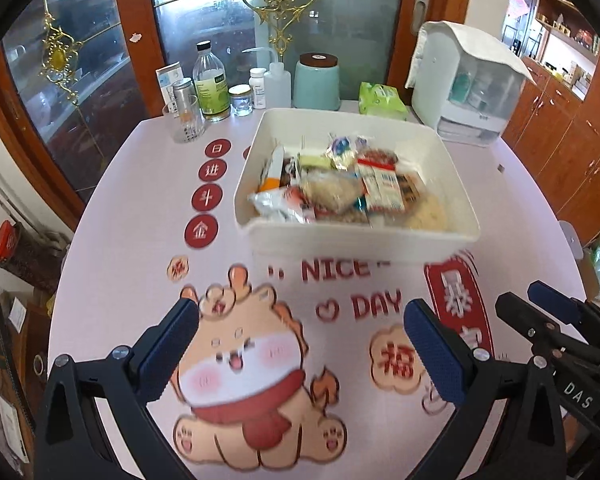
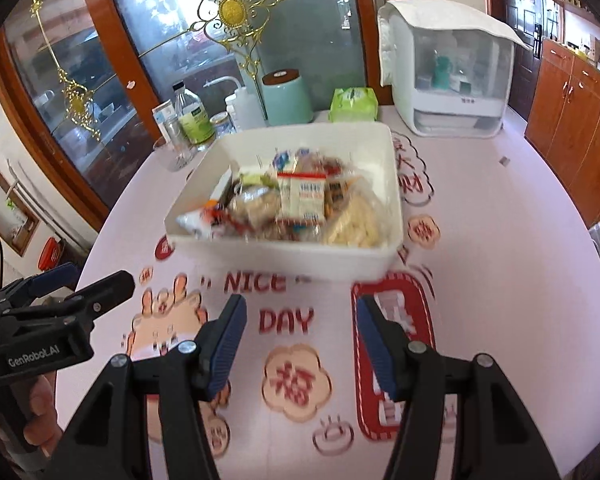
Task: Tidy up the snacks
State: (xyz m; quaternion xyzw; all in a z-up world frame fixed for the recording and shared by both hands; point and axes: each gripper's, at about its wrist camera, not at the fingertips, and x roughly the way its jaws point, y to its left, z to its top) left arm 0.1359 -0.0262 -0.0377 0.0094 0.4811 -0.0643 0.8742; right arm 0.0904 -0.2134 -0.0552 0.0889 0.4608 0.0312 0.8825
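A white plastic bin stands in the middle of the table, full of several wrapped snacks. It also shows in the right wrist view with its snacks. My left gripper is open and empty above the printed tablecloth, short of the bin's near wall. My right gripper is open and empty, also short of the bin. The right gripper appears at the right edge of the left wrist view, and the left gripper at the left edge of the right wrist view.
Behind the bin stand bottles, a glass, a mint canister, a green tissue pack and a white covered appliance. Glass doors stand behind the table, wooden cabinets at right.
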